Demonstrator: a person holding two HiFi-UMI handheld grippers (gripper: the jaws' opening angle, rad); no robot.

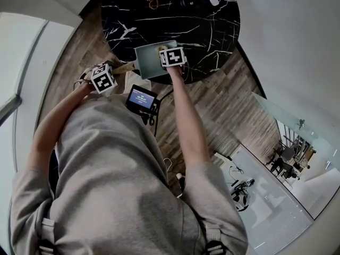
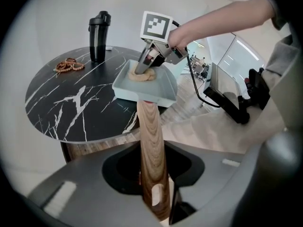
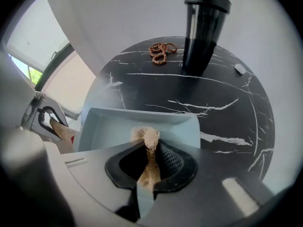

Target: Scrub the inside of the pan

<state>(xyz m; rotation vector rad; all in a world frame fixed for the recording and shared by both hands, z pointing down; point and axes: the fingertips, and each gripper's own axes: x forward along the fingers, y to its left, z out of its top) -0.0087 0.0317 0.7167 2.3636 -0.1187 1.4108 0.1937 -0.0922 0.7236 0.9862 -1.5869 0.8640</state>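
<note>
While we look down from the head view, the pale blue square pan sits just above the middle of the frame, at the near edge of a round black marble table with white veins. Its wooden handle juts off the table edge toward us. In the left gripper view, the left gripper has its jaws closed on that handle, part-way apart with the wood filling the gap, and the handle runs straight up the centre of the frame to the pan.

At the centre of the right gripper view, the right gripper points steeply down into the pan. Its jaws are pinched narrowly on a tan fibrous scrub pad, whose frayed end pokes out past the tips. In the left gripper view the pad rests on the pan floor, close to the far wall.

Farther back on the table we see a black lidded bottle standing upright at the upper right of the right gripper view. A coil of brown beads lies just left of it, and a small white object lies to its right. We cannot tell what that object is.
</note>
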